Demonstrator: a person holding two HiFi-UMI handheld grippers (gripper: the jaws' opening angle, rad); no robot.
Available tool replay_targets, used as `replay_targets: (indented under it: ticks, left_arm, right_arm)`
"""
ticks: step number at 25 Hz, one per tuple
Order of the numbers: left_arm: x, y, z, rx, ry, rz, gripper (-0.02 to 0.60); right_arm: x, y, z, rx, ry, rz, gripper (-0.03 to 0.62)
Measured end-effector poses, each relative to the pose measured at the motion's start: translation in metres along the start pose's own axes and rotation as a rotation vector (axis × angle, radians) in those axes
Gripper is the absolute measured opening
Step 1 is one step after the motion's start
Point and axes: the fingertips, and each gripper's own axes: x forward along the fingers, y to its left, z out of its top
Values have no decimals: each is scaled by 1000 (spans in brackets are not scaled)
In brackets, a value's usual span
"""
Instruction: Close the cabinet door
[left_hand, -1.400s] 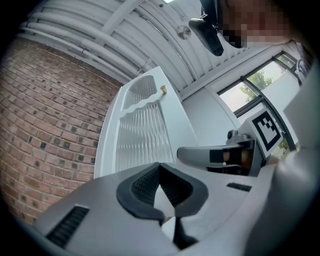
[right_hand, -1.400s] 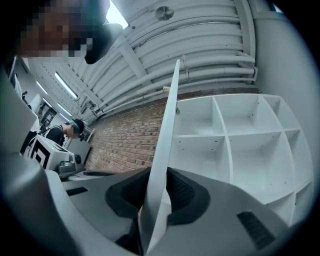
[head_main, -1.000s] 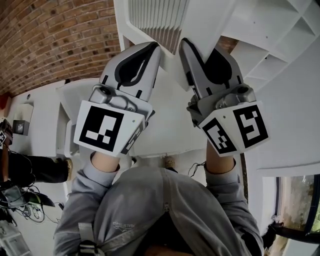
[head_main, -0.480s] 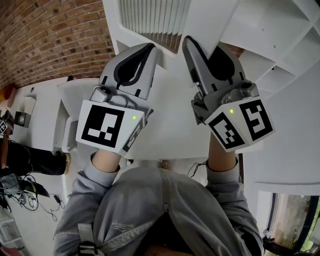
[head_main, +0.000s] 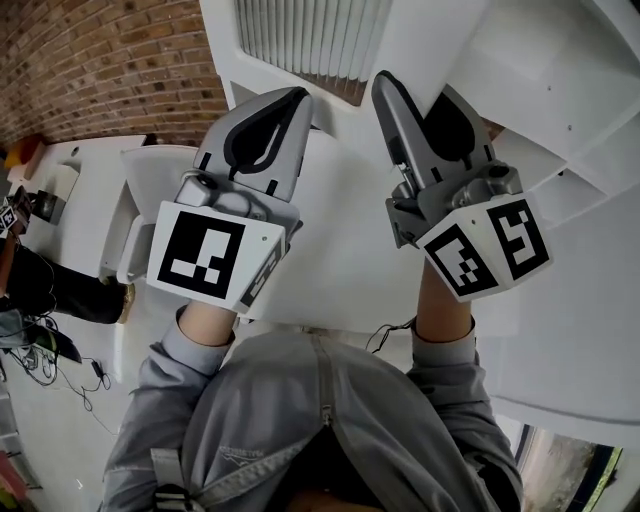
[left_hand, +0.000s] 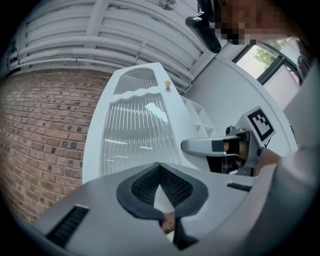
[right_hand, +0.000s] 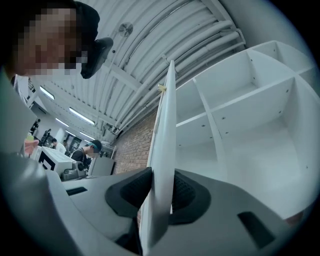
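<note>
The white cabinet door (head_main: 340, 250) with its ribbed glass panel stands open in front of me. My right gripper (head_main: 418, 95) grips the door's free edge. In the right gripper view the door's edge (right_hand: 165, 125) runs between the pads of that gripper (right_hand: 161, 187), which press on it from both sides. Its jaws have just been opening slightly, with the edge still between them. My left gripper (head_main: 285, 95) is shut and empty, and it lies against the door's outer face (left_hand: 135, 135). A small brass knob (left_hand: 168, 86) sits near the door's top. Open white shelves (right_hand: 240, 115) lie behind the door.
A brick wall (head_main: 100, 60) stands left of the cabinet. White furniture (head_main: 130, 200) and a person (head_main: 30, 280) are at the far left, with cables on the floor (head_main: 60, 370). More people sit at desks in the background (right_hand: 85, 150).
Both grippers have shifted sideways together with the door. The door has swung toward the cabinet, so less of the open shelves shows at the top right of the head view.
</note>
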Motion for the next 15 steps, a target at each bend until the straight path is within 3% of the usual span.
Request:
replay_targets:
  ticks: [15]
  left_arm:
    - [34, -1, -5, 11, 6, 106, 6]
  right_arm:
    - [14, -39, -8, 37, -18, 142, 120]
